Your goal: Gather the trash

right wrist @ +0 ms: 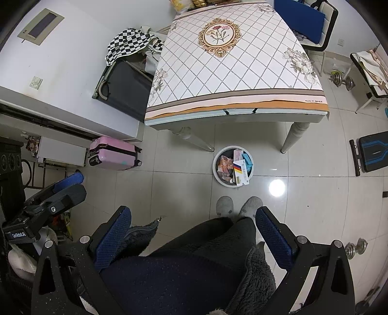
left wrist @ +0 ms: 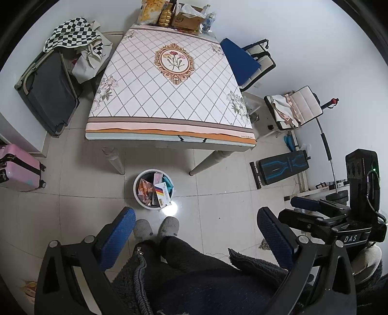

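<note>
A white round trash bin (left wrist: 138, 193) stands on the tiled floor in front of the table, holding several wrappers and small boxes (left wrist: 162, 191). It also shows in the right wrist view (right wrist: 216, 169). My left gripper (left wrist: 196, 218) is open and empty, held high over the person's legs and slippers. My right gripper (right wrist: 192, 214) is open and empty, also held high above the legs. Each gripper shows at the edge of the other's view.
A table (left wrist: 167, 97) with a diamond-pattern cloth stands beyond the bin, boxes and bags (left wrist: 184, 17) at its far end. A dark suitcase (left wrist: 48, 94) and pink suitcase (left wrist: 17, 169) are left. Chairs, a bench (left wrist: 282, 167) and dumbbells (right wrist: 344, 81) are right.
</note>
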A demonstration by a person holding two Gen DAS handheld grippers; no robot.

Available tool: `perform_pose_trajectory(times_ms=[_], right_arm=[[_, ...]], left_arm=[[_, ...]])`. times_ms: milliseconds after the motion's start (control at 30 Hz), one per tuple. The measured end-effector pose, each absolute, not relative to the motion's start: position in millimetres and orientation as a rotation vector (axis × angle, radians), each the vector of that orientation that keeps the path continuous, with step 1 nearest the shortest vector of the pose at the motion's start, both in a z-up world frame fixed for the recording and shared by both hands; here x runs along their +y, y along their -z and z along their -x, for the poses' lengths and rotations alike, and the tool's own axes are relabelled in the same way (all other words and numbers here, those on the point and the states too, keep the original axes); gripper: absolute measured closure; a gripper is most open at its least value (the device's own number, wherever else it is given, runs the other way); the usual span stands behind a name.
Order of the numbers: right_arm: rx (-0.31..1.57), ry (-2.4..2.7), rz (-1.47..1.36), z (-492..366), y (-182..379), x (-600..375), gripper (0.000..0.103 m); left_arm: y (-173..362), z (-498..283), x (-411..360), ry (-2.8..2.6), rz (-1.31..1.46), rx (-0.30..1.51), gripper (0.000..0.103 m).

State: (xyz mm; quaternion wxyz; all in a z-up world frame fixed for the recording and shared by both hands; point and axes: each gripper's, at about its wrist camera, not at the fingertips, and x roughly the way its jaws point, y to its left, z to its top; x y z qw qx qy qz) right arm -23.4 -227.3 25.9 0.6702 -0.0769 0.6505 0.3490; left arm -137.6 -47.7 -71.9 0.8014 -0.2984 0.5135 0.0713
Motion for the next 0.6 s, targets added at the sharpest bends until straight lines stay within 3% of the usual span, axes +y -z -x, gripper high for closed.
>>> perform_pose_trajectory(times_ms=[600], right_arm=[[1.485, -0.754, 0.168, 16.2, -21.9, -230.3, 0.0]], left_arm=[[76.6, 131.8, -55.3, -0.133, 0.629, 1.124, 0.0]])
